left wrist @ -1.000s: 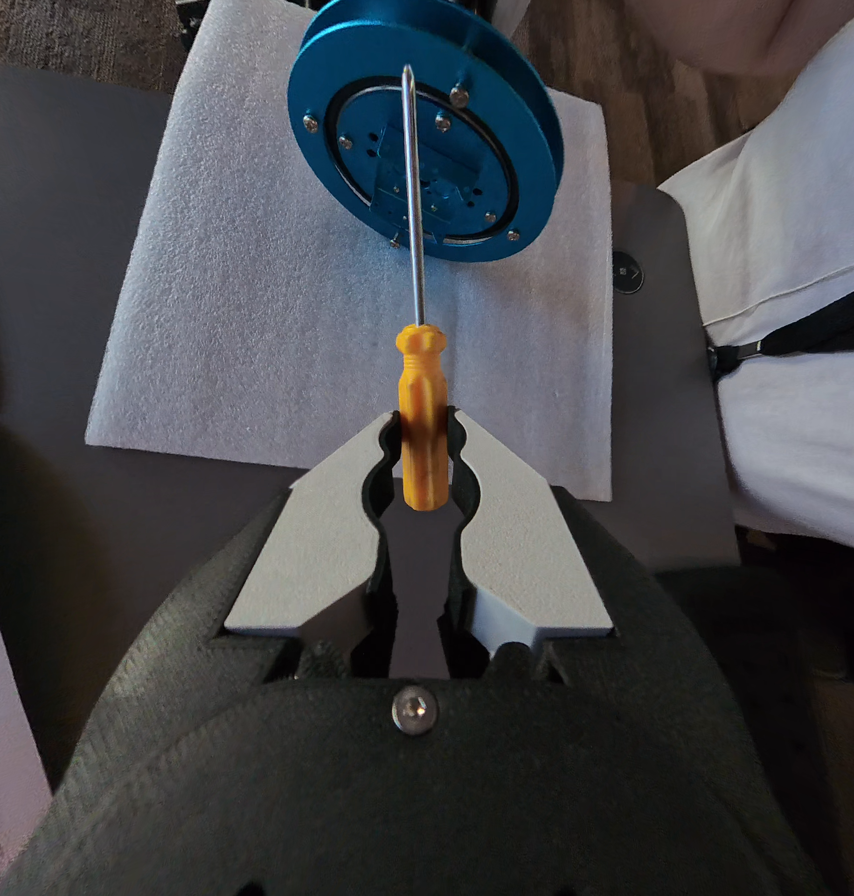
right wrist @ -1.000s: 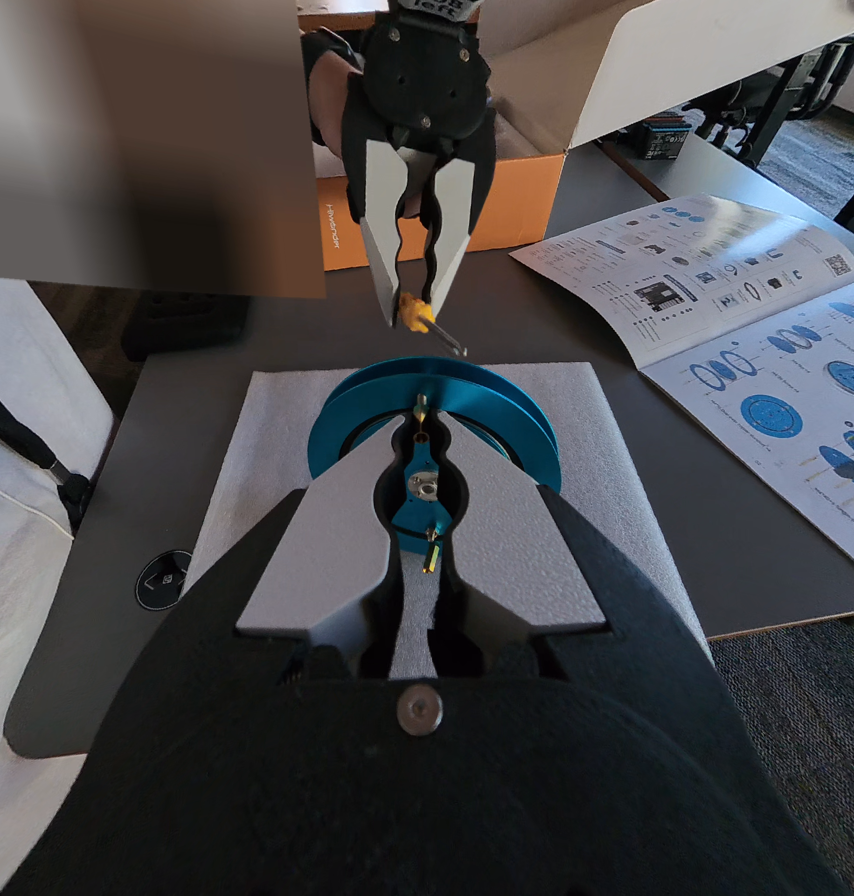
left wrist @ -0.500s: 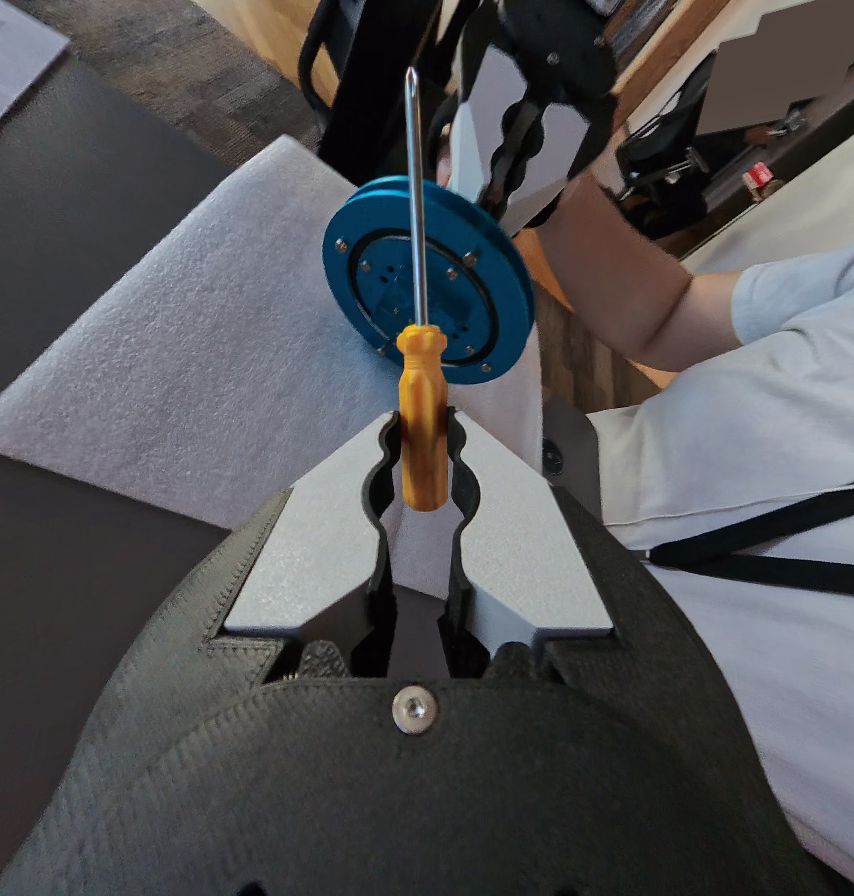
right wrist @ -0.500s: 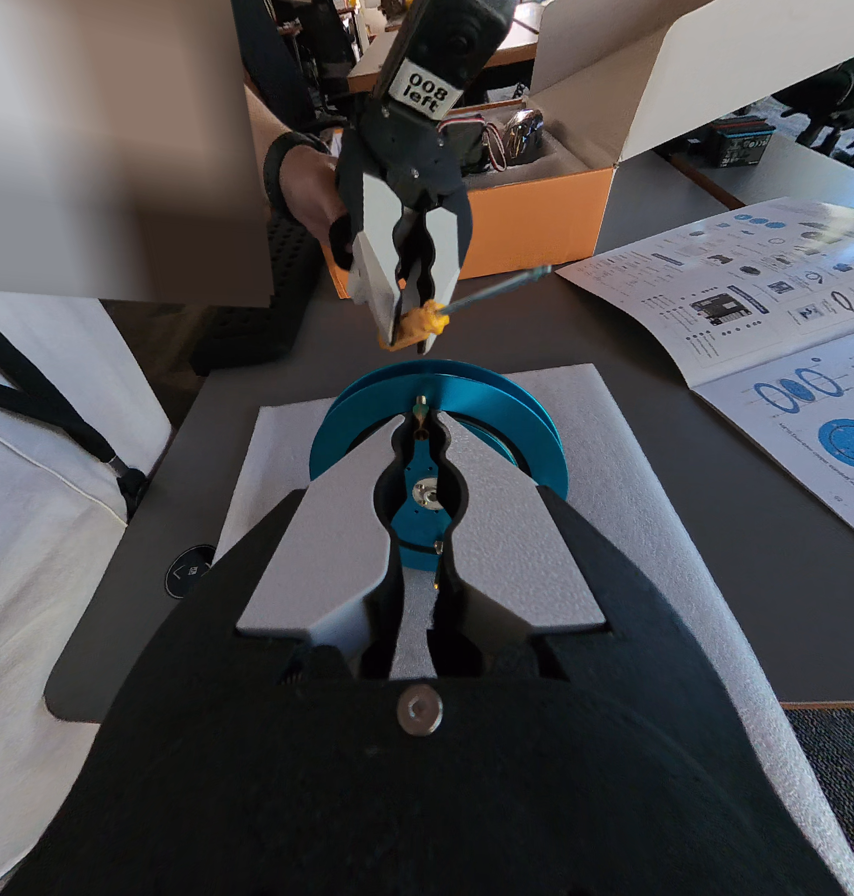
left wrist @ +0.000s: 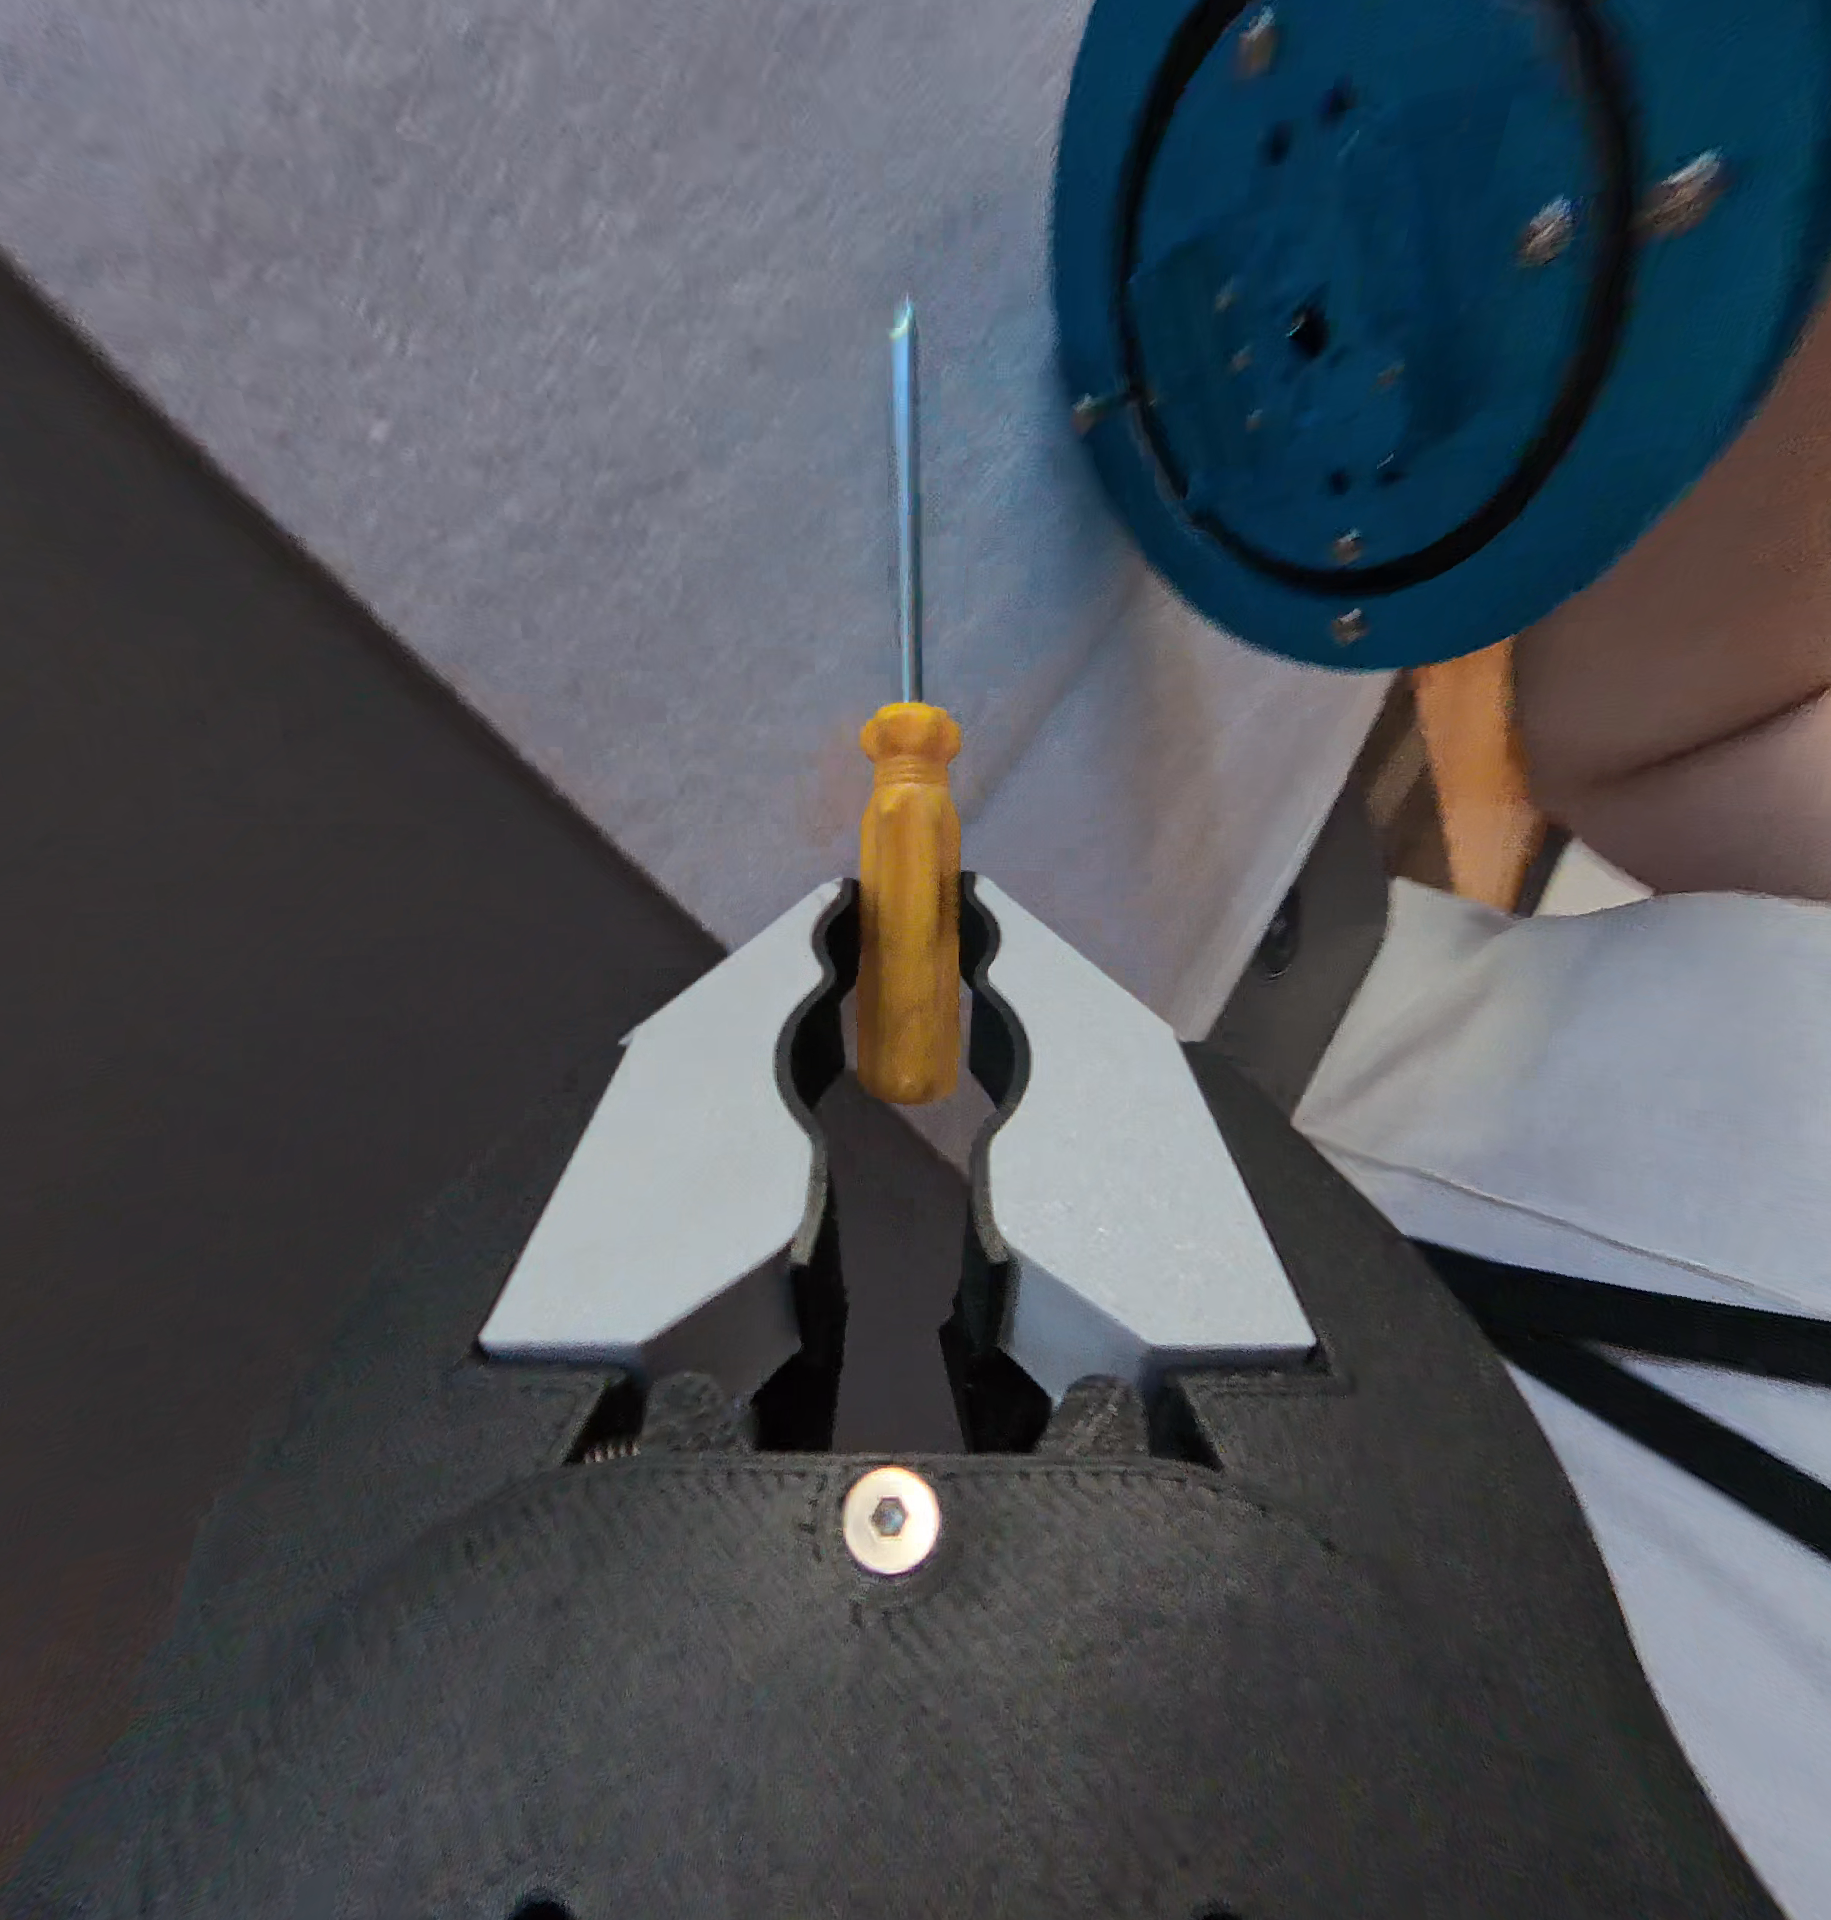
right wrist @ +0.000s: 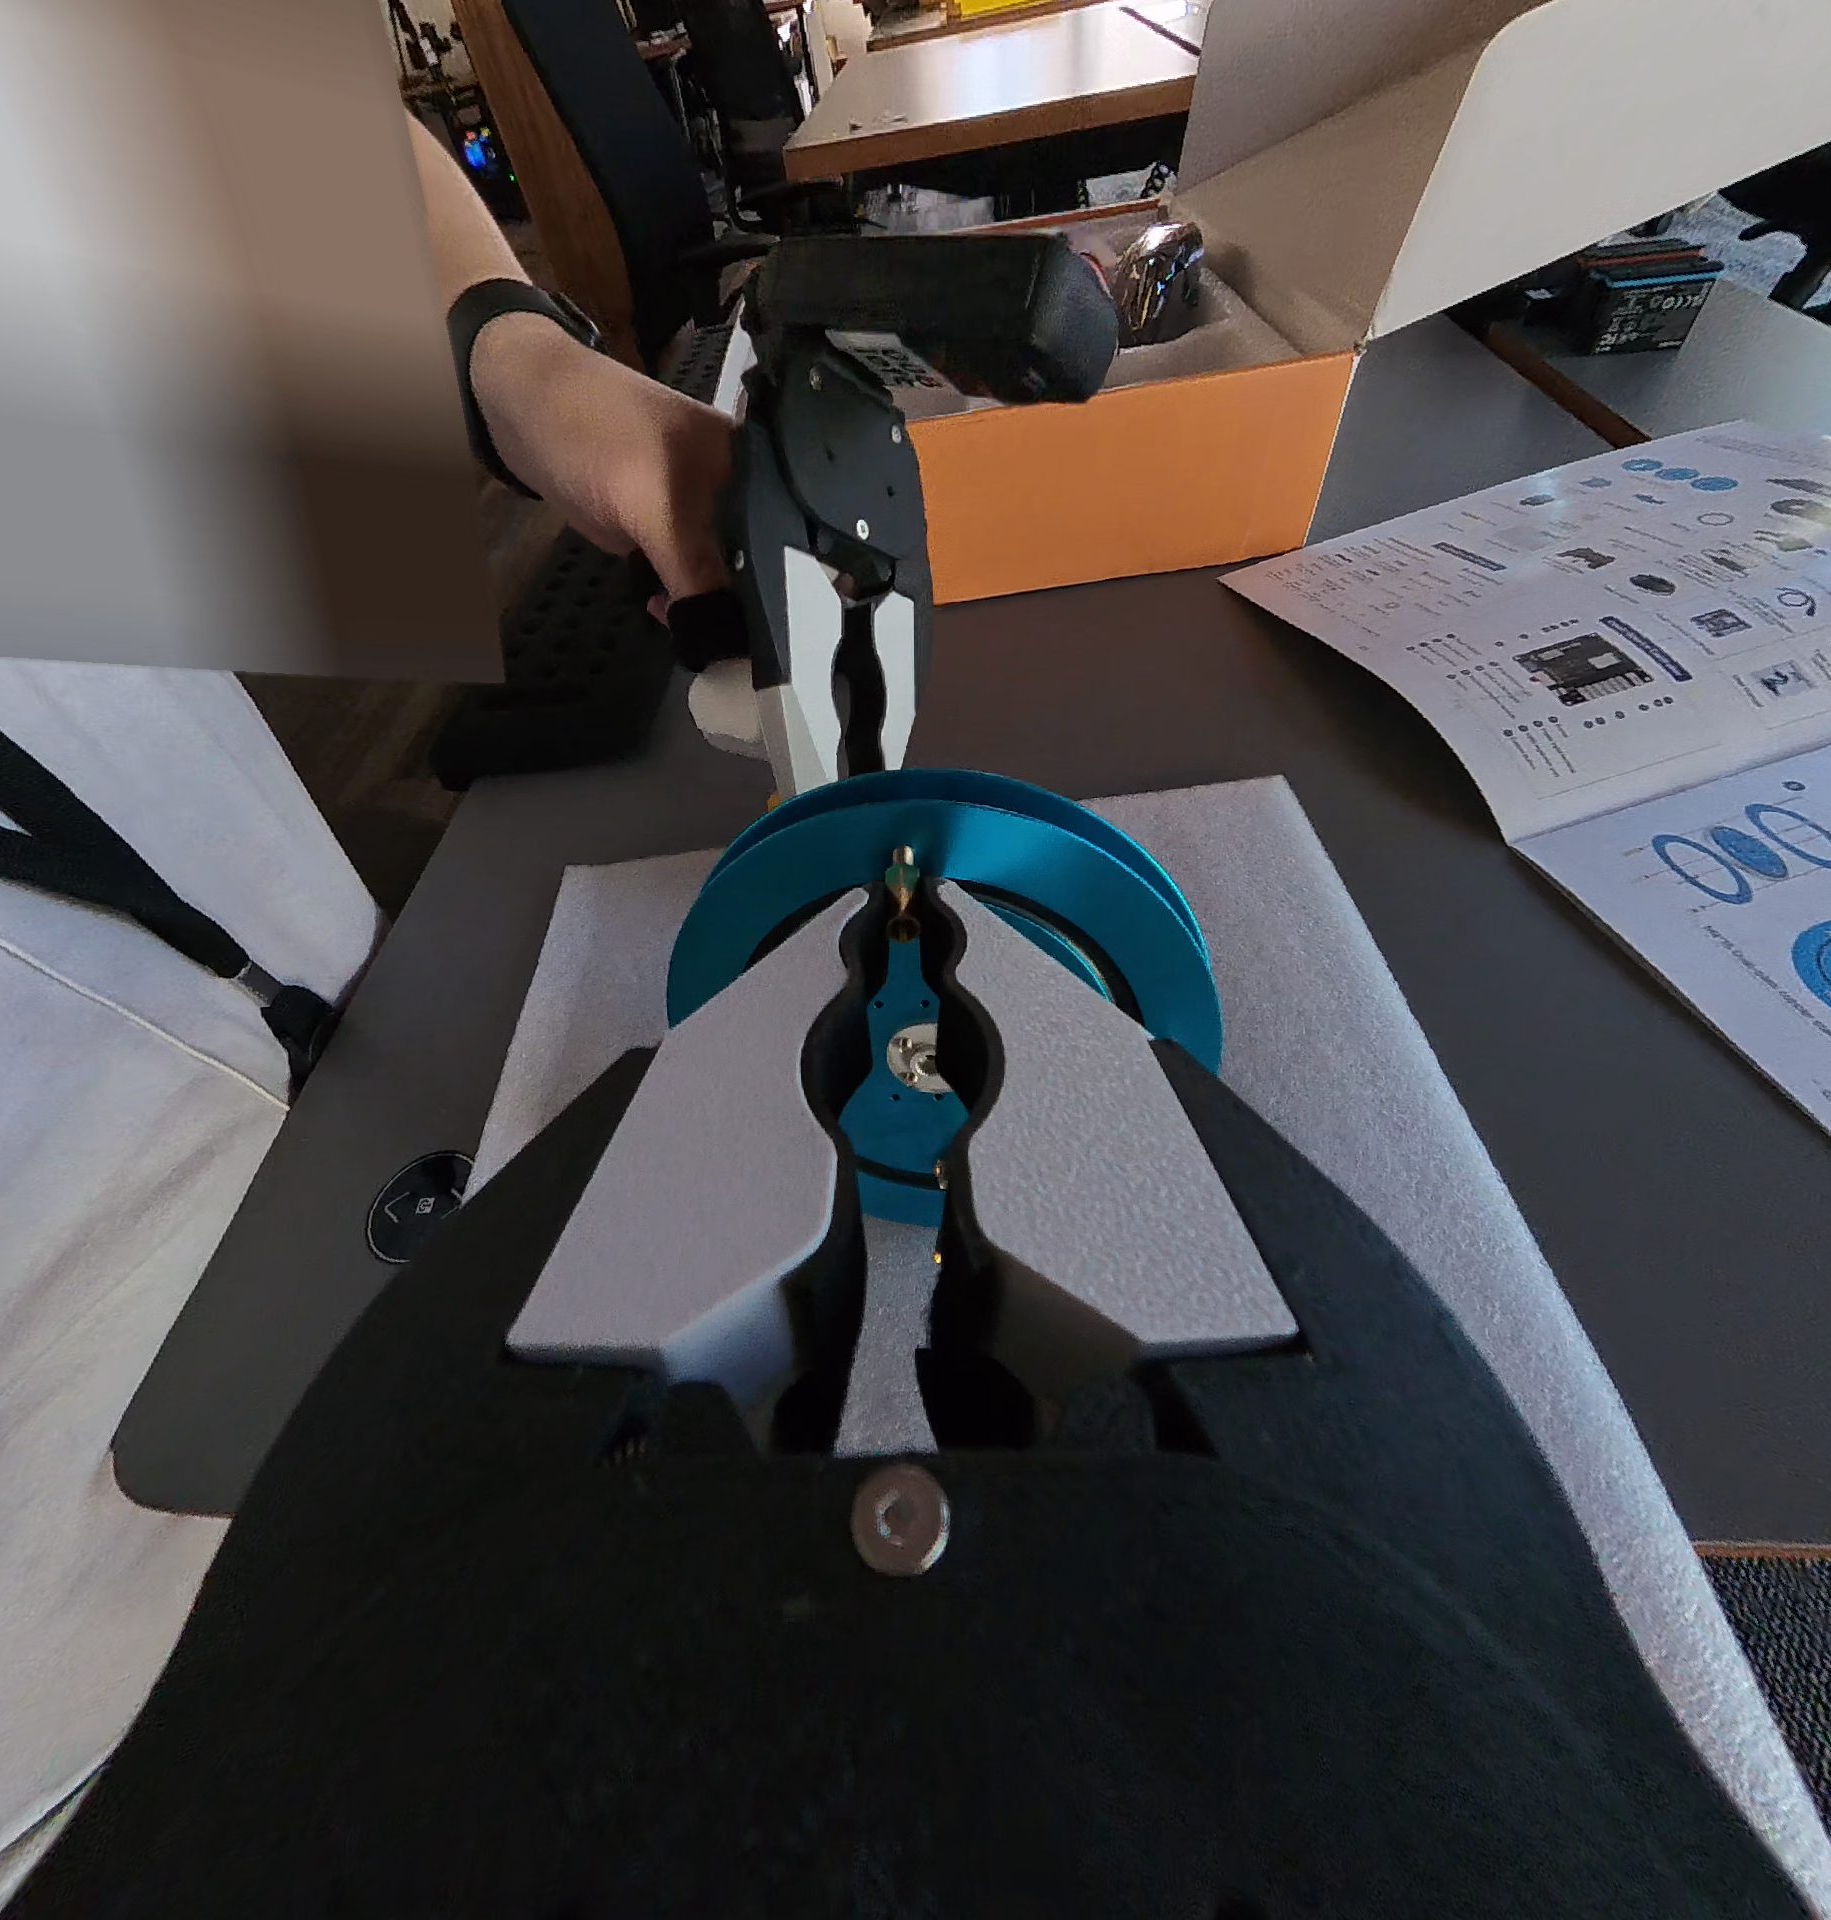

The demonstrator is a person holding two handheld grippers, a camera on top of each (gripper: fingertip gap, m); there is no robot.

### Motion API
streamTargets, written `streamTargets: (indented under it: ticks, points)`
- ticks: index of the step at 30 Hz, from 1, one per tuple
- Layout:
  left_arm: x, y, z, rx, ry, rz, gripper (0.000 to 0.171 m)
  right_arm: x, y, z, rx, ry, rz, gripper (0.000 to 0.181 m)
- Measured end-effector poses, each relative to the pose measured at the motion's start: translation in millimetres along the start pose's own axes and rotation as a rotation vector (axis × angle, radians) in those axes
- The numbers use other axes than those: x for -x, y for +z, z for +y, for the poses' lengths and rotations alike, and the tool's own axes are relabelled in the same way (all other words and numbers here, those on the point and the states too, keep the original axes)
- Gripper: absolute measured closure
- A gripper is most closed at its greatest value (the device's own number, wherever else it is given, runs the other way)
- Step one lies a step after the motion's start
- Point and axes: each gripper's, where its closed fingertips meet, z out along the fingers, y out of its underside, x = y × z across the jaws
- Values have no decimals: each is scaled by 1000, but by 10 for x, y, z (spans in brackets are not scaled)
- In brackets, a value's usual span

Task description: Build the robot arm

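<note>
Jaws of left gripper [left wrist: 909, 904] clamped on orange handle of screwdriver [left wrist: 907, 914], shaft pointing forward, tip over white foam pad [left wrist: 537, 312], just beside blue wheel [left wrist: 1410, 312], not touching. Right gripper [right wrist: 906, 914] jaws closed on wheel's blue hub bracket [right wrist: 906, 1101], wheel standing on edge on pad, dark bench [right wrist: 1462, 1091] beneath (booklet [right wrist: 1617, 665] and orange box [right wrist: 1119, 488] beyond). I'd judge: hold wheel rigid, line tip up square to one rim screw [left wrist: 1347, 623], go in slowly.

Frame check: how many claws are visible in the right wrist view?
2. The right claw fills the foreground, closed on the blue wheel; the left claw hangs just beyond the wheel, its tips partly hidden behind the rim.
</note>
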Motion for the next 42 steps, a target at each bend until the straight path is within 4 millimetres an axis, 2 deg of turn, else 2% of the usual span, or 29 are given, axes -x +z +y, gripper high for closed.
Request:
streamTargets:
  ticks: [3,4,6,8,10,12,16,20,30,33,35,39,42]
  points:
    - [-5,-36,42,62,54,-31,150,13,8,2,10,-10,-7,177]
    - [2,-60,25,90,104,-65,135,15,7,2,11,-12,-6,178]
    - [66,-126,-62,123,236,-187,122,16,4,4,12,-15,-2,178]
    - [118,-172,-178,138,383,-315,118,17,3,4,12,-16,1,178]
    - [84,-145,-259,135,491,-387,117,15,3,4,13,-18,6,178]
    - [86,-74,-277,159,543,-440,119,17,7,4,15,-20,9,178]
    - [136,61,-106,281,503,-434,137,21,16,4,28,-32,14,178]
    - [135,51,-45,369,520,-442,147,29,27,4,32,-42,15,178]
    - [162,52,-54,474,506,-392,155,39,29,4,20,-45,17,178]
    - [148,34,-71,413,493,-351,156,42,27,6,21,-46,14,177]
    - [105,8,-121,314,514,-307,156,45,25,7,20,-44,6,178]
    - [-206,-111,-293,19,674,-191,156,41,8,11,17,-38,-9,178]
    - [-232,-217,-348,-117,811,-232,156,36,-1,14,17,-25,-22,178]
